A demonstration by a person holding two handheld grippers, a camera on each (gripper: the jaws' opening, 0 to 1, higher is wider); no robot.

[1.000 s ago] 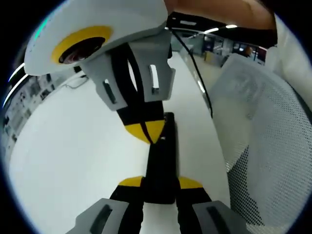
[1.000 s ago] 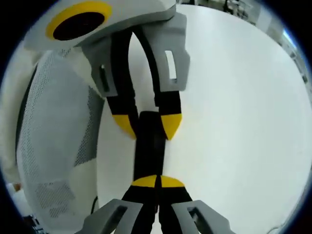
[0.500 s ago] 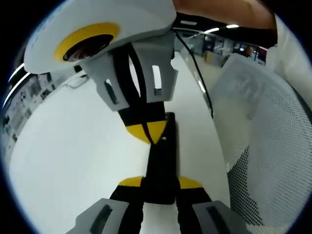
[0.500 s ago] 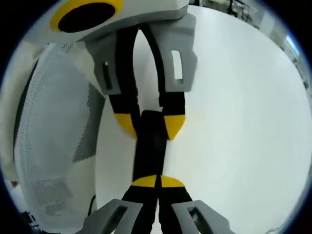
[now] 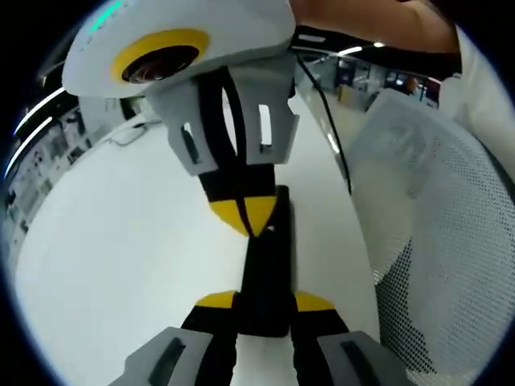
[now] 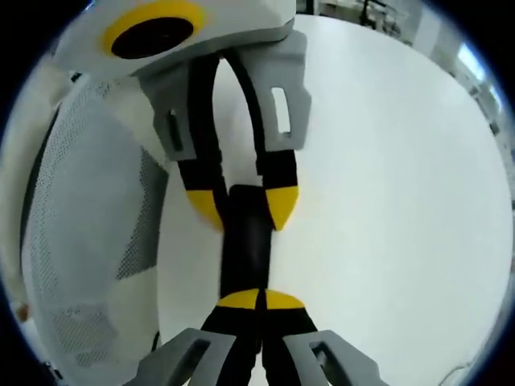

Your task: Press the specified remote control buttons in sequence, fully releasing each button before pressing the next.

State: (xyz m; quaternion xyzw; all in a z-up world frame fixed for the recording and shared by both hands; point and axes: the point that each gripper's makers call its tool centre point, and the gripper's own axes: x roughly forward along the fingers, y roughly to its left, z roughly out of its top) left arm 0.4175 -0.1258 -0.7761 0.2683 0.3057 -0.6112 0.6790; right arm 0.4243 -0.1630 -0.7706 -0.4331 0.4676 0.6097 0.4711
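The left gripper (image 5: 265, 310) grasps the black remote control (image 5: 269, 265) at its near end, near the white table's (image 5: 121, 241) edge beside a mesh chair (image 5: 434, 241); the right gripper (image 6: 260, 300), jaws clenched together, rests its tips on the remote.

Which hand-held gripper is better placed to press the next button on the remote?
Probably the right hand-held gripper: its jaws are shut into one tip directly above the remote control. The left hand-held gripper clamps the remote's end, so it should only steady it.
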